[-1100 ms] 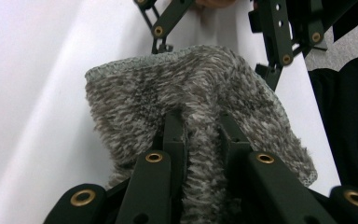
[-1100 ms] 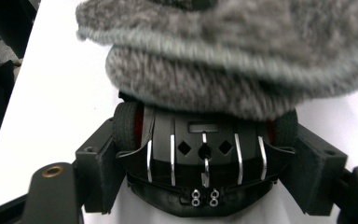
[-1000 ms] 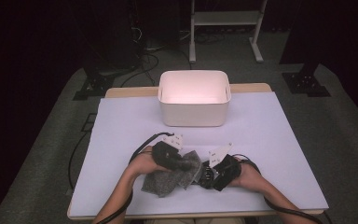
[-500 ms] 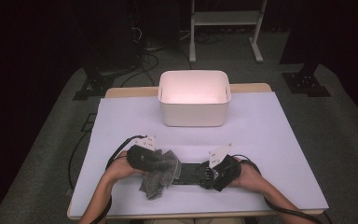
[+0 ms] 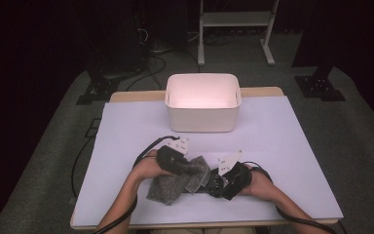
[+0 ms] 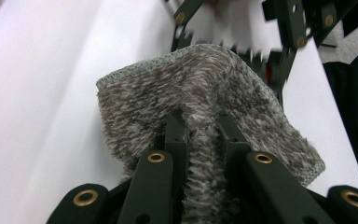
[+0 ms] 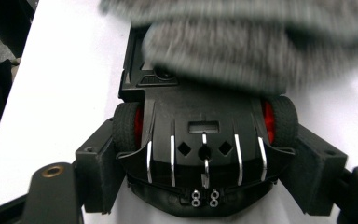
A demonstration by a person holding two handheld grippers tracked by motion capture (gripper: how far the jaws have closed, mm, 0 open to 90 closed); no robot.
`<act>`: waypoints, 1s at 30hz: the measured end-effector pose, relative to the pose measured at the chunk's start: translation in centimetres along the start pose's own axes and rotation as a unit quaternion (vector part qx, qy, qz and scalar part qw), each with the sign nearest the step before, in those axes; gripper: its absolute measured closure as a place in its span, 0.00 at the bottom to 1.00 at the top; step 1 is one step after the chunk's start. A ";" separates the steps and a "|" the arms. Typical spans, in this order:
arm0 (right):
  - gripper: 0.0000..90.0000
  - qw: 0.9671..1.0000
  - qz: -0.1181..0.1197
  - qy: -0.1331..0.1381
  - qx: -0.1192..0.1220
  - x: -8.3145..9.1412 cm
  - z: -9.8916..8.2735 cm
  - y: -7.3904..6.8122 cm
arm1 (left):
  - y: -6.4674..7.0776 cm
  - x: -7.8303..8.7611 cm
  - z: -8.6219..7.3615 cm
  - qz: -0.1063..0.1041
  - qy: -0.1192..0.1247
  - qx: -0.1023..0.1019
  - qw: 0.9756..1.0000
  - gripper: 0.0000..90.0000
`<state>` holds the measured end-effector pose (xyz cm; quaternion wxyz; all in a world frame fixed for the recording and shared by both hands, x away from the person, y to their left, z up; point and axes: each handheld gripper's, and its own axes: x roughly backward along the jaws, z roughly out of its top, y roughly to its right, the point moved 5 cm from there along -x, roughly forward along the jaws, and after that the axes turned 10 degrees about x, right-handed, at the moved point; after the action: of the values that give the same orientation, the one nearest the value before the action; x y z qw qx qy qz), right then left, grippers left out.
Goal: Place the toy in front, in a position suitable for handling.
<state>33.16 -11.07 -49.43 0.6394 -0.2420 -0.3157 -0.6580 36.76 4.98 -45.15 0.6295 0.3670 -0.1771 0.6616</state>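
- The white bin (image 5: 202,103) is the only thing standing on the far half of the table (image 5: 292,146); bare white cover runs past it on the left and on the right, wide enough for a hand to pass.
- Between the bin and the person's hands lies an open strip of bare cover.
- Nearer than that strip, the left gripper (image 5: 187,168), the grey cloth (image 5: 175,183), the black toy car (image 5: 216,183) and the right gripper (image 5: 226,181) crowd together, touching or overlapping, with no gap between them.
- Cables trail from the grippers towards the near edge on both sides.
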 end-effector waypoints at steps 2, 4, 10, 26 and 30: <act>0.26 1.000 -0.001 0.000 0.001 0.0 0.0 0.0 | 0.3 -0.8 1.0 -0.007 0.000 -0.009 1.000 0.87; 0.26 1.000 -0.001 0.001 0.001 0.0 0.0 0.0 | 0.6 -1.7 1.9 -0.011 -0.007 -0.021 1.000 0.87; 0.26 1.000 -0.001 0.006 0.000 0.0 -0.1 0.0 | 1.4 -3.3 3.7 -0.022 -0.030 -0.045 0.998 0.87; 0.26 1.000 -0.002 0.007 -0.002 0.0 -0.2 0.0 | 2.1 0.7 -1.4 0.001 -0.024 -0.024 0.999 0.86; 0.26 1.000 -0.002 0.009 0.000 0.0 -0.2 0.0 | 1.7 2.4 -3.2 0.013 -0.014 -0.005 1.000 0.86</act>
<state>33.21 -11.20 -49.54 0.6409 -0.2353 -0.3100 -0.6617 34.41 8.65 -45.23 0.6200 0.3702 -0.1940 0.6640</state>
